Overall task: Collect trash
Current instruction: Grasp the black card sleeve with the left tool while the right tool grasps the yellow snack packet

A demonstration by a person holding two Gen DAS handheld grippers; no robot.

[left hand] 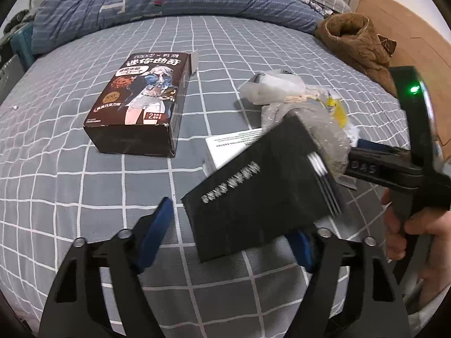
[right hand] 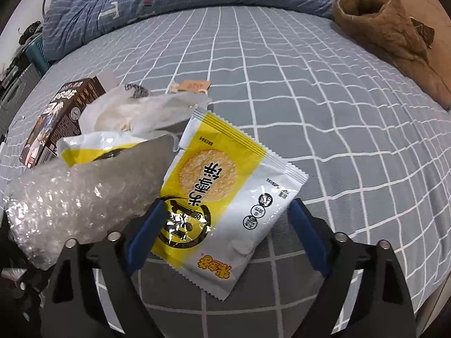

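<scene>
A pile of trash lies on the grey checked bedsheet. My left gripper is open around a black box with silver lettering; a gap shows at the left pad, and the right pad is hidden behind the box. Behind the box are bubble wrap, a white leaflet and a white plastic bag. A dark cookie box lies further left. My right gripper is open, with a yellow and white snack wrapper between its pads. Bubble wrap and a second yellow wrapper lie to its left.
A folded blue quilt runs along the far side of the bed. A brown fleece garment lies at the far right. A small paper tag sits beyond the pile. A person's hand holds the right gripper's handle.
</scene>
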